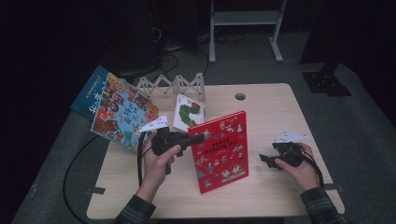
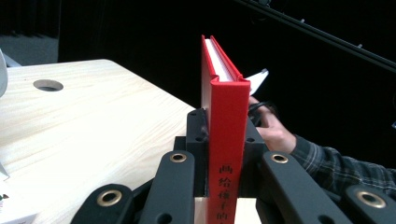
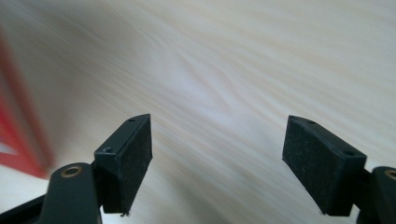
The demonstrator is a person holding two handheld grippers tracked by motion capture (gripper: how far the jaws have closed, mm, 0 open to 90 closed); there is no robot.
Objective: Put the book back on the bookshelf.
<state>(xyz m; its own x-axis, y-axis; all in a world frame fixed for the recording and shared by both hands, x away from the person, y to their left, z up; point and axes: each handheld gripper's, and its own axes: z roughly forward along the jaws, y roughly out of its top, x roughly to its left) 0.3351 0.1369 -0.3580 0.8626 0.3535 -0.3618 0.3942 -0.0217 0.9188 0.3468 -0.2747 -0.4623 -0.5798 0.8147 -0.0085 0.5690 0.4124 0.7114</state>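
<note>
Left gripper (image 1: 198, 138), black, two-jawed, in my left hand (image 1: 156, 161): jaws clamped on the spine edge of the red hardcover picture book (image 1: 221, 150), one pad on each cover; in the left gripper view the spine (image 2: 227, 140) stands straight up between them

Right gripper (image 1: 263, 159), black, in my right hand (image 1: 299, 169): jaws spread wide, nothing between them, pads (image 3: 322, 163) over bare wood just right of the book

Red hardcover picture book: stands upright near the middle of the pale wooden table (image 1: 271, 112), lower edge on or just above the top, I cannot tell which; front cover, printed with small figures, faces me

Handling, as I judge it: stiff boards, thin block of pages, moderate weight; not fragile, though corners would dent. Glossy cover looks slippery, so a hold at one edge lets the book swing about the pads. Best hold is where I have it, across the spine, the stiffest part; the free fore-edge would take the right gripper as a second hold if the book starts to tip

Also on the table: white picture book with a green caterpillar (image 1: 188, 114), leaning in a grey zigzag folding rack (image 1: 173, 84); large blue illustrated book (image 1: 116, 107), tilted at the far left corner
</note>
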